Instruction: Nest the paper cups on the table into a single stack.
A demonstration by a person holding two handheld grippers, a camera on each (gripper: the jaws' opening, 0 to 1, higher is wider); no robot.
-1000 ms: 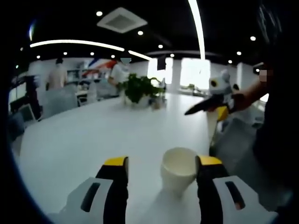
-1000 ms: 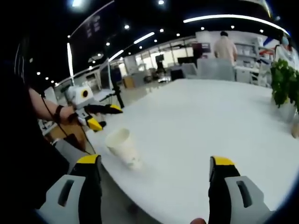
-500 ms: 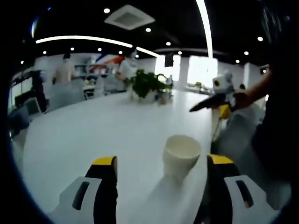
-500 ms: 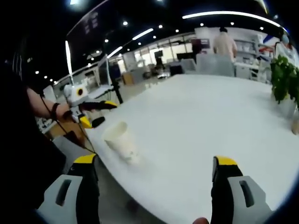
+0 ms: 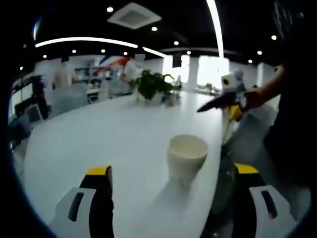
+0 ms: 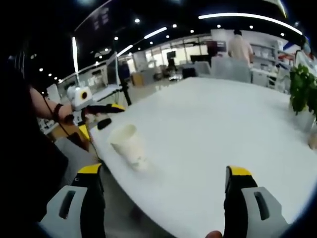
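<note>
Paper cup (image 5: 186, 156): one white cup, upright, mouth open to the ceiling, walls tapering toward the base. It stands on the white table (image 5: 99, 139) close to the near edge, alone, with bare tabletop on its far side. In the right gripper view the same cup (image 6: 129, 147) looks tilted, which may be the fisheye lens; a faint print shows low on its wall, too small to read.

Left gripper (image 5: 173, 183): you hold it low over the near edge of the table, pointed across the tabletop. Its jaws are spread wide and grip nothing. The cup sits just beyond the yellow tips, nearer the right jaw than the left, and touches neither. From the right gripper view this gripper (image 6: 101, 119) appears at far left, just beyond the cup, with your forearm (image 6: 47, 111) reaching in behind it.

Right gripper (image 6: 166, 181): also spread wide and empty, aimed over the table edge. The cup lies ahead and left of centre, closer to the left jaw and clear of both. In the left gripper view this gripper (image 5: 223, 104) hangs at the right, above the table edge and beyond the cup, well apart from it.

Background: a potted plant (image 5: 151, 87) stands at the far end of the table.
</note>
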